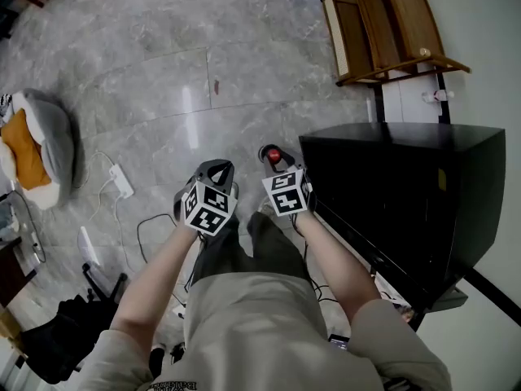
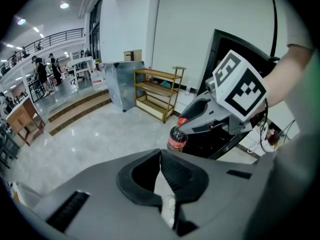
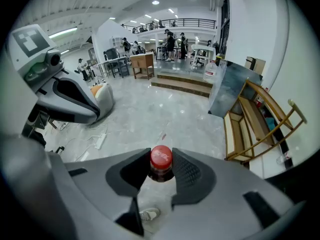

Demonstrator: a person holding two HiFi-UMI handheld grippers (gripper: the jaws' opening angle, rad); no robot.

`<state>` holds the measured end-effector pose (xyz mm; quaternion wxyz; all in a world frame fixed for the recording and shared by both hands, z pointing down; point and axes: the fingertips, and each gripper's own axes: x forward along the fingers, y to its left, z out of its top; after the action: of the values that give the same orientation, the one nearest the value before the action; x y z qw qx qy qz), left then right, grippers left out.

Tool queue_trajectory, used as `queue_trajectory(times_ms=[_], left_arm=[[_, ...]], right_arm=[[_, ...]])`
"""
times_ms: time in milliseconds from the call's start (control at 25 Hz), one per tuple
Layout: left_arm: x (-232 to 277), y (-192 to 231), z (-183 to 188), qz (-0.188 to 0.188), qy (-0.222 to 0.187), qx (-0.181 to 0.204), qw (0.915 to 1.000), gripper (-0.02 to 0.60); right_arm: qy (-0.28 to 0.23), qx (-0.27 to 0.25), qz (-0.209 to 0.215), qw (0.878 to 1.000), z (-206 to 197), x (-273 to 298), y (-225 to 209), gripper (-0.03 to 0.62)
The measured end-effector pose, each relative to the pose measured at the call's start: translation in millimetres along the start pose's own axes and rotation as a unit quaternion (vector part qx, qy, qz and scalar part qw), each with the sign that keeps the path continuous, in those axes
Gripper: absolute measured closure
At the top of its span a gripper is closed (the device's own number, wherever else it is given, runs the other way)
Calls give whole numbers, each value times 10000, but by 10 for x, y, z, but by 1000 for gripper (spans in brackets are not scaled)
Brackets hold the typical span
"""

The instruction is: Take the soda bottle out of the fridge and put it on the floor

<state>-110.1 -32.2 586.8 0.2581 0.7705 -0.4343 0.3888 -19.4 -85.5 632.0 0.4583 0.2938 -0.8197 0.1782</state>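
1. Gripping the soda bottle [image 3: 161, 157] by its neck, just under the red cap, my right gripper [image 3: 161, 152] has both pads pressed on it.
2. My left gripper [image 2: 160, 153] sits just beside it, jaws clenched together with nothing in them.
3. The bottle hangs upright near the black fridge [image 1: 407, 194], on its left in the head view; its base is hidden from me.
4. Beneath lies the grey marble floor [image 1: 163, 80], with a white power strip [image 1: 122, 182] on it.
5. Farther off stands a wooden shelf [image 1: 383, 23].

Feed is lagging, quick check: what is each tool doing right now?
Left tool: closed, empty.
Right tool: closed on the soda bottle, just under its cap.
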Motion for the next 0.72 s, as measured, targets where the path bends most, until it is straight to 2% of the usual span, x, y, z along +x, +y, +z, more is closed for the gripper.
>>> queue_trajectory(times_ms=[320,720], left_arm=[[610,144,-352,-138,313,-462,9983,575],[1396,121,-937,-431,640,-675,9947,575]], right_arm=[[456,276,23,9986,-390,665,-59,481],[858,37,111,9962,-993,1469,-57,482]])
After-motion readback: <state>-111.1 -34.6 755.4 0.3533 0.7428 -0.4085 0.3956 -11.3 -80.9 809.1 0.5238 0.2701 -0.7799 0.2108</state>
